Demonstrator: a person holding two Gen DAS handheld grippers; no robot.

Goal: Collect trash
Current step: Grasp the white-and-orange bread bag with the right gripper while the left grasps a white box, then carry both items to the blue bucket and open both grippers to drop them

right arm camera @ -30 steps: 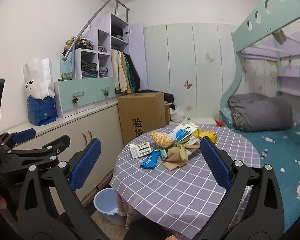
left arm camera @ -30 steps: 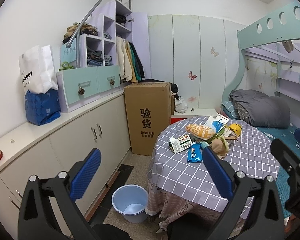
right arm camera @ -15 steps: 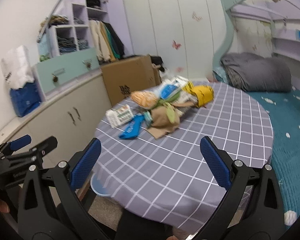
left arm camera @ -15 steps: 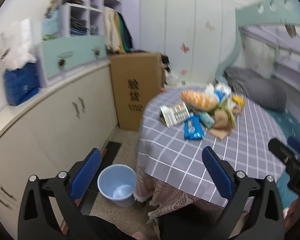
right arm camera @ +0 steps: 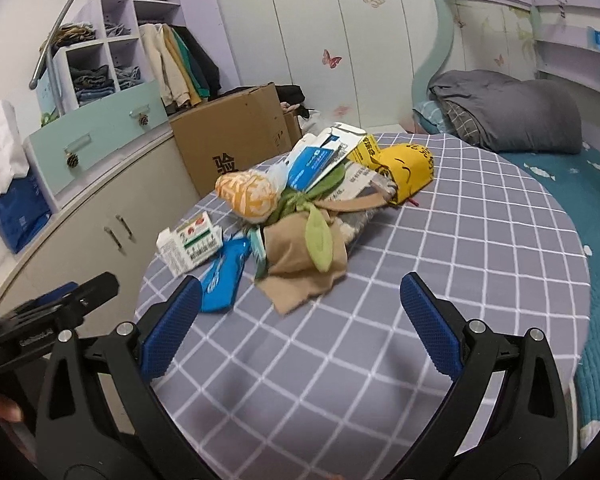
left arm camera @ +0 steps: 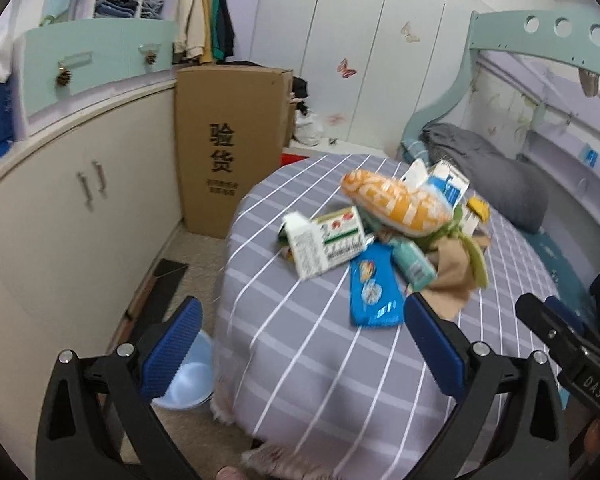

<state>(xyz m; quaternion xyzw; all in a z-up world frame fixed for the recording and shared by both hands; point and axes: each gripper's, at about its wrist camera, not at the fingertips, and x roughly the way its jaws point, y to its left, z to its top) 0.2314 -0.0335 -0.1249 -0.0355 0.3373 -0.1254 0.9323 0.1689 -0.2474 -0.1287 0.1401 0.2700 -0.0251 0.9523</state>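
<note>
— Where was the trash?
— Piled on the bench (right arm camera: 460,264): blue wrapper (left arm camera: 374,290), carton (left arm camera: 324,246), orange bag (right arm camera: 248,194).
— And the jaws?
— Left gripper (left arm camera: 300,344) and right gripper (right arm camera: 300,320) both spread, empty, above the bench.

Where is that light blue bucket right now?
In the left wrist view, the light blue bucket stands on the floor at lower left, beside the round table, partly hidden behind one finger of the left tongs.
</note>
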